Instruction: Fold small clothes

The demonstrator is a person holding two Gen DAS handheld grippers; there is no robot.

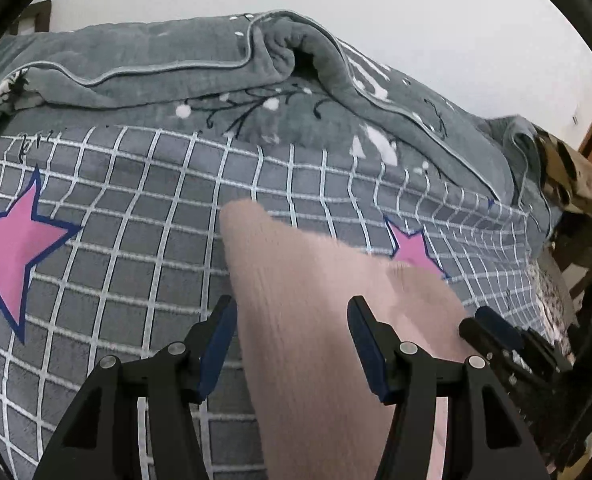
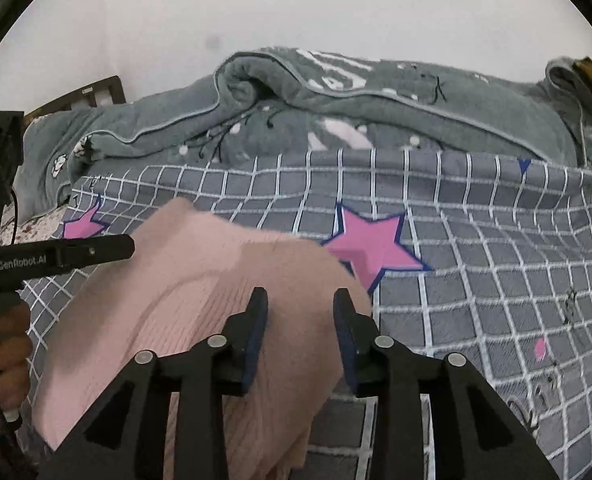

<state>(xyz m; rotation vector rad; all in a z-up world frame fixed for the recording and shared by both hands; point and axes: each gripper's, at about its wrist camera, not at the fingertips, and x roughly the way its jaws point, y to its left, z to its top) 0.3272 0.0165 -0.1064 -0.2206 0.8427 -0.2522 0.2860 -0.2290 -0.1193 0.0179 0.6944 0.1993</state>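
Note:
A pink ribbed knit garment lies on the grey checked bed sheet and is motion-blurred. My left gripper is open, its fingers on either side of the garment, which passes between them. In the right wrist view the same garment spreads under my right gripper, which is open with the cloth between its blue pads. The left gripper shows at the left edge there, over the garment's left side. The right gripper shows at the garment's right edge in the left wrist view.
A rumpled grey fleece blanket lies along the far side of the bed against a white wall. Pink stars mark the sheet. A brown camouflage cloth hangs at the right, beside a dark frame.

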